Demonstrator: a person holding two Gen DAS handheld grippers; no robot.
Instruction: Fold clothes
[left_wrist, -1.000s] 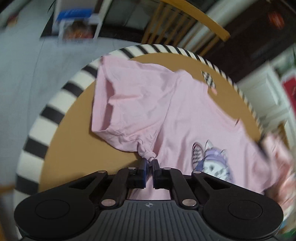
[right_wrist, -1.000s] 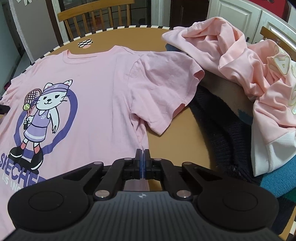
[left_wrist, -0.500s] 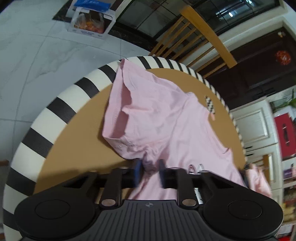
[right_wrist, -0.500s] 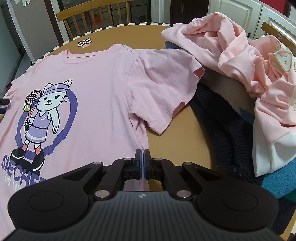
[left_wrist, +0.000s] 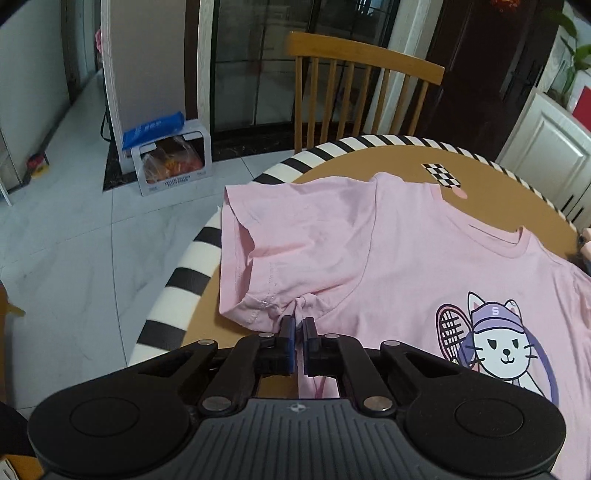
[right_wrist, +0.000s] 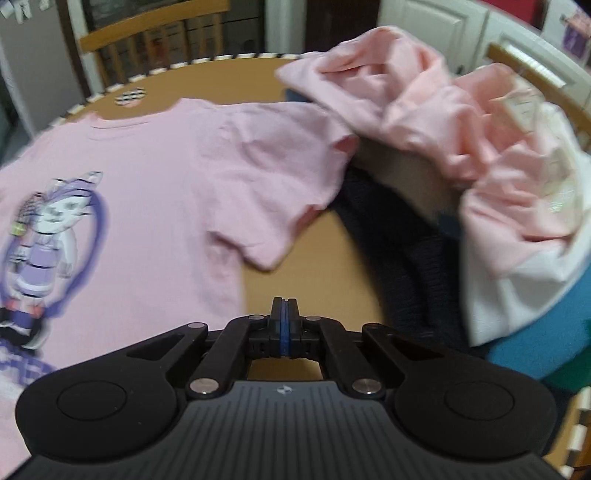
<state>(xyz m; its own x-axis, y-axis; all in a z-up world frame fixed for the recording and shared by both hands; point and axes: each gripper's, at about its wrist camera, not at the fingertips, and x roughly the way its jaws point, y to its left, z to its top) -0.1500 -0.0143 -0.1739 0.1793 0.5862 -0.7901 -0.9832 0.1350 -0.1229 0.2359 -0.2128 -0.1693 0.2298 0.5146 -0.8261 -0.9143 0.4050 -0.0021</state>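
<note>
T-shirt (left_wrist: 424, 254), pink, lies spread front-up on the round table (left_wrist: 491, 173) with the striped rim, and the left gripper (left_wrist: 298, 325) is clenched on a bunched pinch of fabric at the underarm of one sleeve. The cat print (left_wrist: 495, 347) shows a tennis racket and a purple cap marked "S". Over on the other side, the right gripper (right_wrist: 283, 306) is closed with nothing in it, over bare tabletop beside the other sleeve; that view is blurred. A clothes pile (right_wrist: 461, 140) sits just beyond. The floor box's (left_wrist: 171, 162) lettering is unreadable.
</note>
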